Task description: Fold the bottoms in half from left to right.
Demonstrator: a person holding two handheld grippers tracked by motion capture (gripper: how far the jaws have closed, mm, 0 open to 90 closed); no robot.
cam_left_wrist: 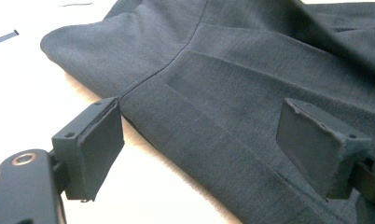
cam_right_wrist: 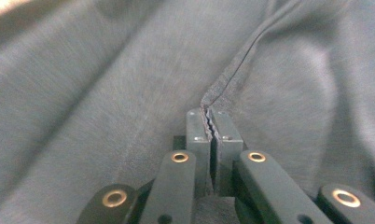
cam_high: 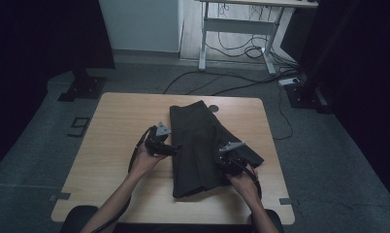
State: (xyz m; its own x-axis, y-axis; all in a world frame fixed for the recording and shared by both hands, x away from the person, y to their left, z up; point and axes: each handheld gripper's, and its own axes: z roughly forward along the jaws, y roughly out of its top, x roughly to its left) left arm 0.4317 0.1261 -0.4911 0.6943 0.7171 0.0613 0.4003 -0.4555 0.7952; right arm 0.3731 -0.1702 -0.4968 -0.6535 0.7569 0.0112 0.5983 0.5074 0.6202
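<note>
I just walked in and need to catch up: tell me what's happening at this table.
A person seated at a wooden table is folding a dark grey garment with a hand-held gripper in each hand. The right gripper is clamped shut on a seamed edge of the fabric, at the garment's right side in the high view. The left gripper is open at the garment's left edge, one jaw over the table and one over the cloth, gripping nothing yet. The garment lies partly folded, with a flap sticking out to the right.

black grippers (cam_high: 170, 149), brass rivets, grey plates; forearms seemingly bare.
</note>
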